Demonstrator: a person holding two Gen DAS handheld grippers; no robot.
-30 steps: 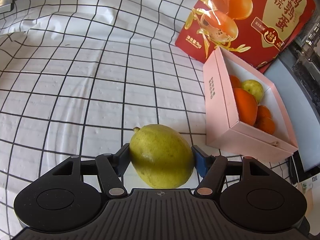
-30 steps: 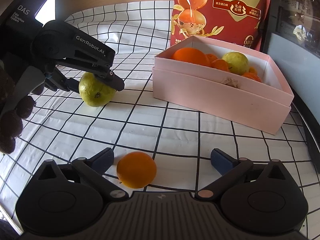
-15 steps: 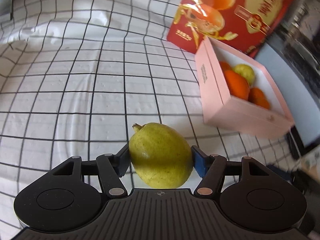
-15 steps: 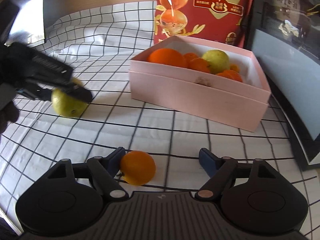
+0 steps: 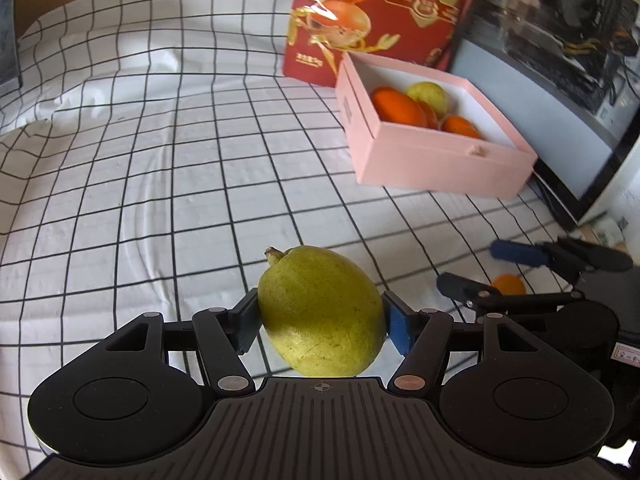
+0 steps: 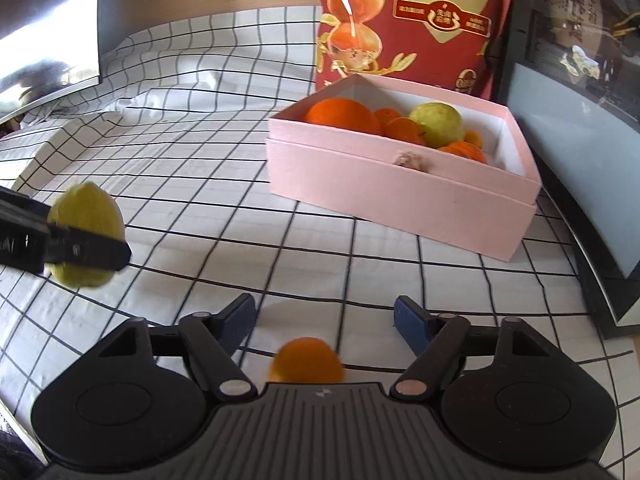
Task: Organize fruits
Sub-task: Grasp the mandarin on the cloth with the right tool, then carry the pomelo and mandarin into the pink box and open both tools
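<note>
A yellow-green pear (image 5: pixel 320 312) is clamped between the pads of the left gripper (image 5: pixel 322 326), low in the frame's centre. A small orange (image 6: pixel 306 366) is seen on the checked cloth (image 6: pixel 200 168) between the spread fingers of the right gripper (image 6: pixel 326 320). The pink box (image 6: pixel 400 196), right of centre, is filled with oranges and a pear.

Left hand-held gripper (image 5: pixel 320 320) has lifted the pear (image 5: pixel 320 312), seemingly toward the box (image 5: pixel 436 160).
</note>
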